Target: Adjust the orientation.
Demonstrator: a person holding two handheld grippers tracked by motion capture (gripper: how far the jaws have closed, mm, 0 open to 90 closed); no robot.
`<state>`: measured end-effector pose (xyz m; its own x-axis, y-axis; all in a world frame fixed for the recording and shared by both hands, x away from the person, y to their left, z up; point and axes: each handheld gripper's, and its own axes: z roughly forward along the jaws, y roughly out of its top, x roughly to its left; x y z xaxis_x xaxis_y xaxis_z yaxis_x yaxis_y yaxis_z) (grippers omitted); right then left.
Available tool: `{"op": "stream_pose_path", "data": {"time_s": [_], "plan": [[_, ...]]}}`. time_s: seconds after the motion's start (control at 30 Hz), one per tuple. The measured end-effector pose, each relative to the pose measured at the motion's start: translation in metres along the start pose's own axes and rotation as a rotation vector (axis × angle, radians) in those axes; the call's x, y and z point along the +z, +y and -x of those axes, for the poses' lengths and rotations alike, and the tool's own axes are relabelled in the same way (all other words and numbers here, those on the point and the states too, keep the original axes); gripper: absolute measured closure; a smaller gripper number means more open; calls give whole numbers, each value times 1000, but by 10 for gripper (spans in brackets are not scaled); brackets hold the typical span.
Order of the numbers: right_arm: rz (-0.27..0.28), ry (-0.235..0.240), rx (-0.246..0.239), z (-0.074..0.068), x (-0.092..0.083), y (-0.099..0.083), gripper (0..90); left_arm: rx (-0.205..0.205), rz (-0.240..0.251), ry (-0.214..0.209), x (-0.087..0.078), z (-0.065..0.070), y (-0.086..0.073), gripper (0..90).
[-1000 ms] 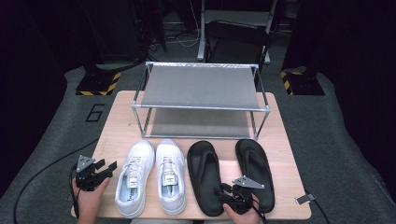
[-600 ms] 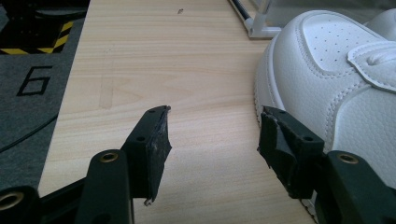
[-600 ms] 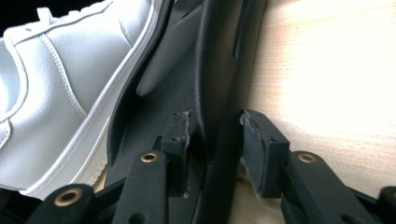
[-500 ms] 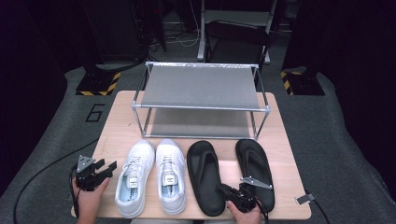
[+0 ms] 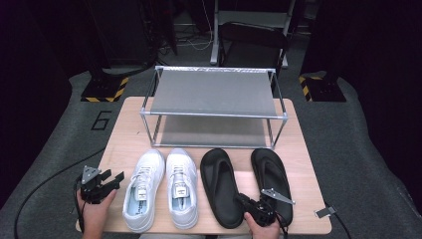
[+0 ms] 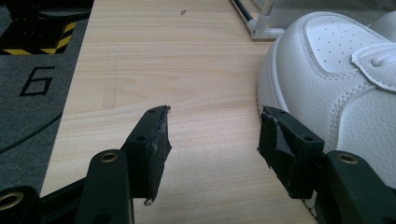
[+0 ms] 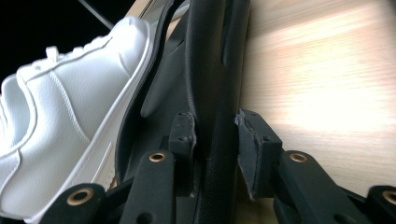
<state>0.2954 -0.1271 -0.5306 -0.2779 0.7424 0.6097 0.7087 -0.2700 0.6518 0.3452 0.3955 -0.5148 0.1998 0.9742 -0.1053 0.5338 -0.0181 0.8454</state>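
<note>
— Where's the right gripper [image 5: 247, 201] at the moment?

— At the near edge of the desk, low on the heel end of the left-hand black rubber flip-flop sandal [image 5: 221, 186]. In the right gripper view its jaws have just been closing, and the sandal's raised side wall [image 7: 219, 93] stands between them, one pad on the inside, the other against the outer face (the grip looks snug, with no gap showing on either side).

— And the sandal itself?

— It lies flat on the light wooden desk [image 5: 303, 164], toe pointing to the far side, between a pair of white leather lace-up sneakers [image 5: 161, 186] on its left and the second black flip-flop sandal [image 5: 271, 177] on its right. The nearer sneaker sits just beside it; in the right gripper view the white sole runs close along the sandal's edge.

— What about the left gripper [image 5: 117, 180]?

— It rests at the near left corner of the desk in the person's left hand [image 5: 94, 211], jaws standing wide with only bare wood between them. One jaw tip is just beside the left sneaker's white sidewall [image 6: 327, 88] (whether it touches, I cannot tell).

— Anything farther out?

— A two-tier metal shoe rack with grey mesh shelves [image 5: 214, 94] stands on the far half of the desk, beyond the toes of all four shoes.
</note>
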Motion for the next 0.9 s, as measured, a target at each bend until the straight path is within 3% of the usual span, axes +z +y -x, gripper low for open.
{"op": "stream_pose_path", "data": {"time_s": [0.2,0.37,0.5,0.67,0.9], "plan": [[19,-21,15,3,-1,1,674,-4,-3,5,1,-2,-2,423],[-30,-25,41,5,2,1,665,-4,3,6,-2,-4,-2,424],[-37,-28,29,4,0,1,666,-11,23,11,-1,-3,-2,425],[-87,-17,35,7,3,2,609,-1,12,3,0,-1,1,425],[-111,-7,34,6,5,4,592,1,13,2,1,0,1,425]]}}
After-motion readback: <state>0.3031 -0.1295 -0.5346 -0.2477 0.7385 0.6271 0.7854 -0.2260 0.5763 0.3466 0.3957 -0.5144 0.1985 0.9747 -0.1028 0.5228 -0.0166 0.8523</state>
